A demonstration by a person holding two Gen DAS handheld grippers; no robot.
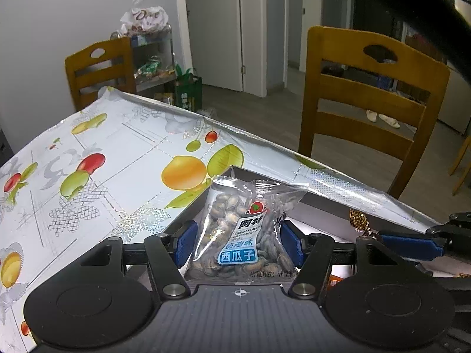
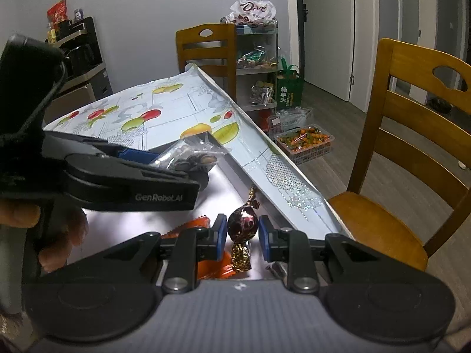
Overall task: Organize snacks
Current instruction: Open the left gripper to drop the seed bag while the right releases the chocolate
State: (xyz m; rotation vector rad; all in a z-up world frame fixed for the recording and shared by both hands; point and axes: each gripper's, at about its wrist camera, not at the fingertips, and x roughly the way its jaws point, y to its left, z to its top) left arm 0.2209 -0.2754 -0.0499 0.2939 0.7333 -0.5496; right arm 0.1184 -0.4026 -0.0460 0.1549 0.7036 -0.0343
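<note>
Left tool point(image 1: 238, 242) gripped the watermelon-seed packet point(image 1: 244, 229), right tool point(image 2: 243, 236) clamped a foil-wrapped candy point(image 2: 243, 226); both hung over the box point(image 2: 235, 176), neither dropped yet.

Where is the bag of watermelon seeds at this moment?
The bag of watermelon seeds is held between the left tongs, above the grey box on the fruit-print table, left of the right tongs.
</note>
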